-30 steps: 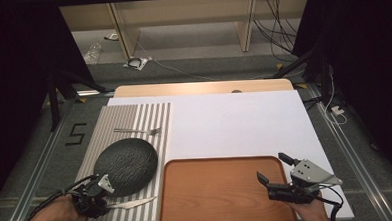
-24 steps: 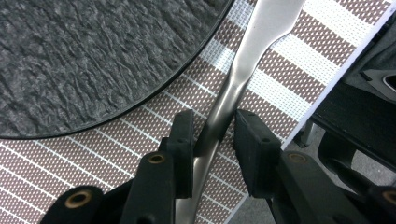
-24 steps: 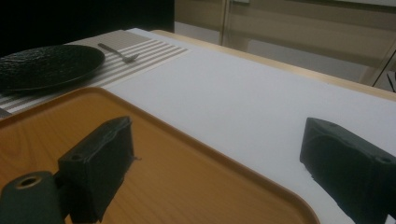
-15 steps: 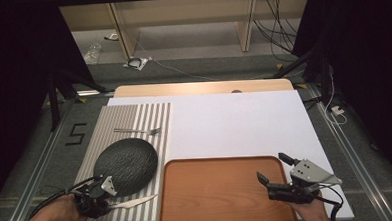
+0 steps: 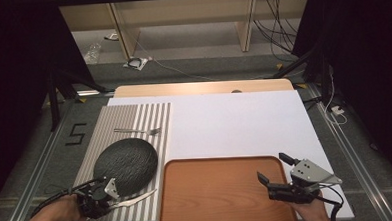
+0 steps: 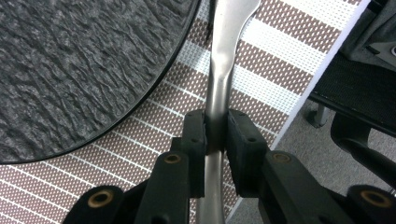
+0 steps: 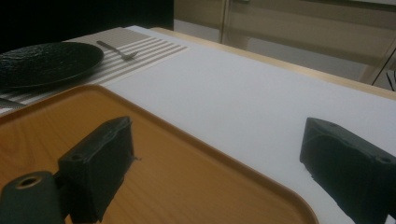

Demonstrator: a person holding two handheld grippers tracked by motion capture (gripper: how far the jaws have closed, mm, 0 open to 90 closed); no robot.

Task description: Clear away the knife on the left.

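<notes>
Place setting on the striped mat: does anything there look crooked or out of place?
The fork lies crosswise beyond the black plate, not beside it. The knife lies slanted at the plate's near edge, clamped in the left hand-held gripper. Nothing looks spilled or broken.

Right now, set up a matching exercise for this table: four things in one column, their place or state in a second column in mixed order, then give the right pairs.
Things:
1. knife
2. fork
3. dark plate
4. right tool

Places or states:
A. open above the wooden tray's right corner
B. on the striped mat, beyond the plate
C. clamped by its handle in the left tool
D. on the striped mat, beside the tray's left edge

Pairs: 1-C, 2-B, 3-D, 4-A
</notes>
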